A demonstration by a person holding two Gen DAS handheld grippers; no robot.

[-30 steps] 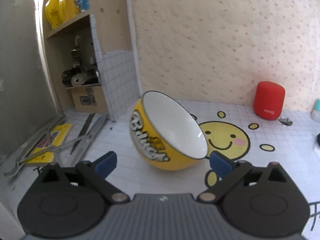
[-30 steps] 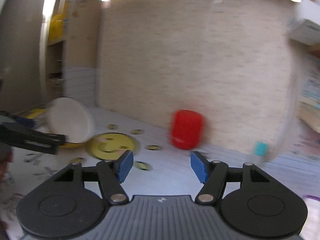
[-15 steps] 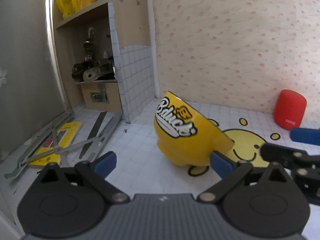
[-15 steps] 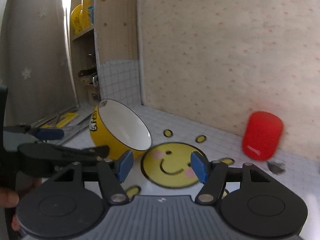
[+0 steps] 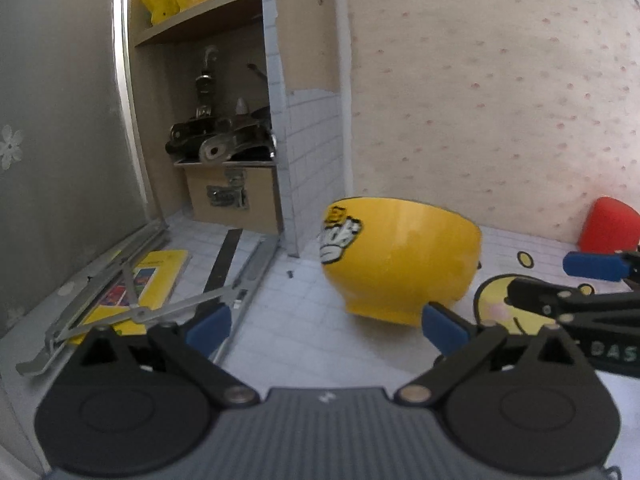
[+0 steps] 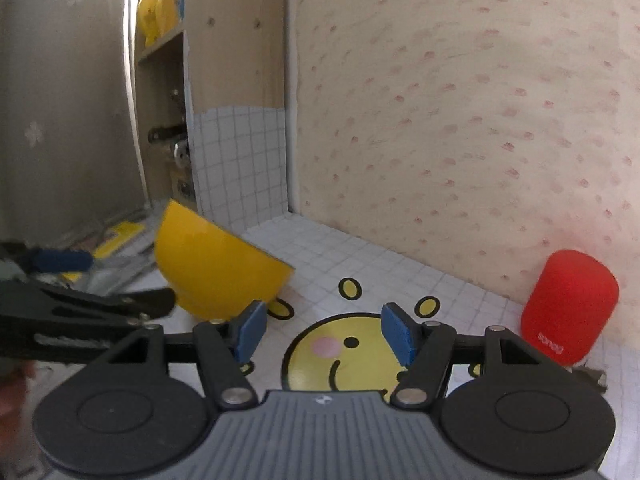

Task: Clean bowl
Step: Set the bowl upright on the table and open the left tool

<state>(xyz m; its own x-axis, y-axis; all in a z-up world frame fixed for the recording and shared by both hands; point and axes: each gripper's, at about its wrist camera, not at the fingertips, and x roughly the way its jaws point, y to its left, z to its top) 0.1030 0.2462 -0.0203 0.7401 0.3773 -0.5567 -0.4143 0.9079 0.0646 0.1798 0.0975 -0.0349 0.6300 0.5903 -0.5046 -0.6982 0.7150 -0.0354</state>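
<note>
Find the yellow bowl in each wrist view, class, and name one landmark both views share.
Left wrist view: yellow bowl sits right of centre, just beyond the left gripper.
Right wrist view: it sits at the left, beyond the right gripper.
Shared landmark: the red speaker by the wall.

A white gridded table (image 5: 320, 344) carries a yellow bowl (image 5: 400, 256) near its back-left corner, a smiley sticker (image 6: 344, 356) mid-table, and a red speaker (image 6: 568, 308) by the back edge.
</note>
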